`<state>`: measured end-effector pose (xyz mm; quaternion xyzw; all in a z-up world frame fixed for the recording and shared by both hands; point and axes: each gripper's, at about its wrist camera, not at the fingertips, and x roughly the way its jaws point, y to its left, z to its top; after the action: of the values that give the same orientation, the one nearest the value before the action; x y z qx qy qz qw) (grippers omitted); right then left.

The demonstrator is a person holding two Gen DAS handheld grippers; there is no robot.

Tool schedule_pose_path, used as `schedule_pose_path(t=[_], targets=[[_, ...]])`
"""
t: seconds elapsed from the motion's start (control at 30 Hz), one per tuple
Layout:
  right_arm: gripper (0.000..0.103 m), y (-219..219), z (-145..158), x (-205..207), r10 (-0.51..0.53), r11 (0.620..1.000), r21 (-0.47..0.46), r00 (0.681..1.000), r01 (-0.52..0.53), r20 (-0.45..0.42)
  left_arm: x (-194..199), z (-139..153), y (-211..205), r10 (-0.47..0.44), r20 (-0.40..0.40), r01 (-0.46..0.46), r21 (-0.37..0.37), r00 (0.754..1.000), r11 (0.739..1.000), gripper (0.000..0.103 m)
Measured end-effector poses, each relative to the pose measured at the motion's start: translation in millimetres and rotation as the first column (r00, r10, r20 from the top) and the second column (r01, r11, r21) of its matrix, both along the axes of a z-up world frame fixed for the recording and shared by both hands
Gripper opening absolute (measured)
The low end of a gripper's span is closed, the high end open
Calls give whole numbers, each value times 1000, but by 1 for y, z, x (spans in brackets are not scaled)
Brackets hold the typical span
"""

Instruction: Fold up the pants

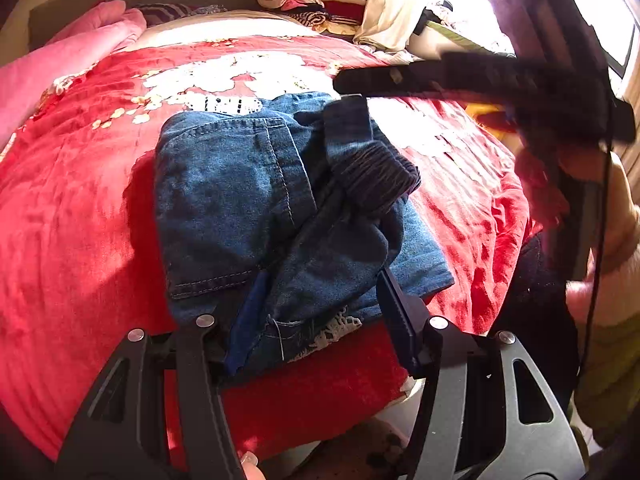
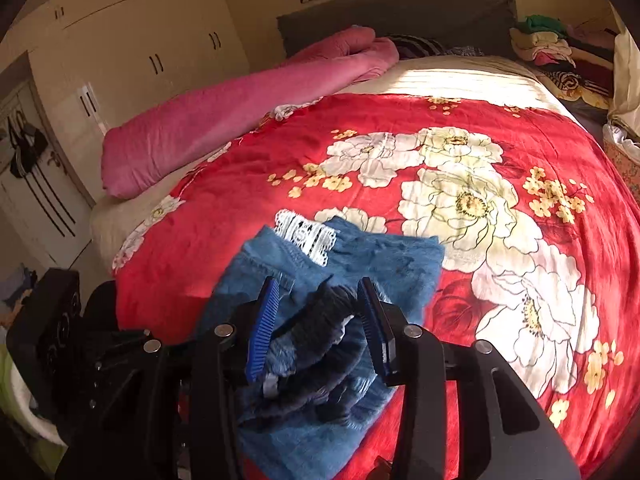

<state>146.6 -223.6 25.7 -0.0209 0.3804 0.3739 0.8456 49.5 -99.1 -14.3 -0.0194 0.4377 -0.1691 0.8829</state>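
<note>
The blue denim pants (image 1: 240,200) lie folded in a bundle on the red flowered blanket (image 1: 72,200), with white lace trim at two ends and a dark ribbed waistband (image 1: 376,176) bunched on top. My left gripper (image 1: 320,300) is open, its fingers straddling the near edge of the bundle, one blue pad (image 1: 248,320) under a fold. My right gripper (image 2: 320,320) is open around the ribbed waistband (image 2: 316,344) over the pants (image 2: 380,260). In the left wrist view the right gripper (image 1: 348,84) hangs blurred above the far right of the bundle.
A pink rolled quilt (image 2: 240,116) lies along the bed's left side. Stacked clothes (image 2: 560,48) sit at the head on the right. White wardrobes (image 2: 140,40) stand left of the bed. The bed's near edge (image 1: 320,408) drops to the floor.
</note>
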Motion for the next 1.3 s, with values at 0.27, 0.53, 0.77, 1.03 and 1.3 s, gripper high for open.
schedule_pose_path(t=[0.27,0.53,0.77,1.03,1.3], targets=[[23,-1,-38,-23,-7,988,-157,998,-2,-55,-1,3,4,12,-12,-13,-23,1000,1000,50],[23,-6,-48,-28,-30,990,-139,997,19,-77,0,3,7,20,-19,-21,-33,1000,999,50],[24,-8,-49,-27,-45,993,-109,997,37,-70,-1,4,8,22,-17,-23,-31,1000,999,51],[25,-19,-42,-26,-58,998,-25,996,57,-72,-3,7,10,28,-8,-28,-33,1000,999,54],[33,-24,-34,-31,-80,997,12,995,81,-64,-5,12,11,33,0,-33,-33,999,999,55]])
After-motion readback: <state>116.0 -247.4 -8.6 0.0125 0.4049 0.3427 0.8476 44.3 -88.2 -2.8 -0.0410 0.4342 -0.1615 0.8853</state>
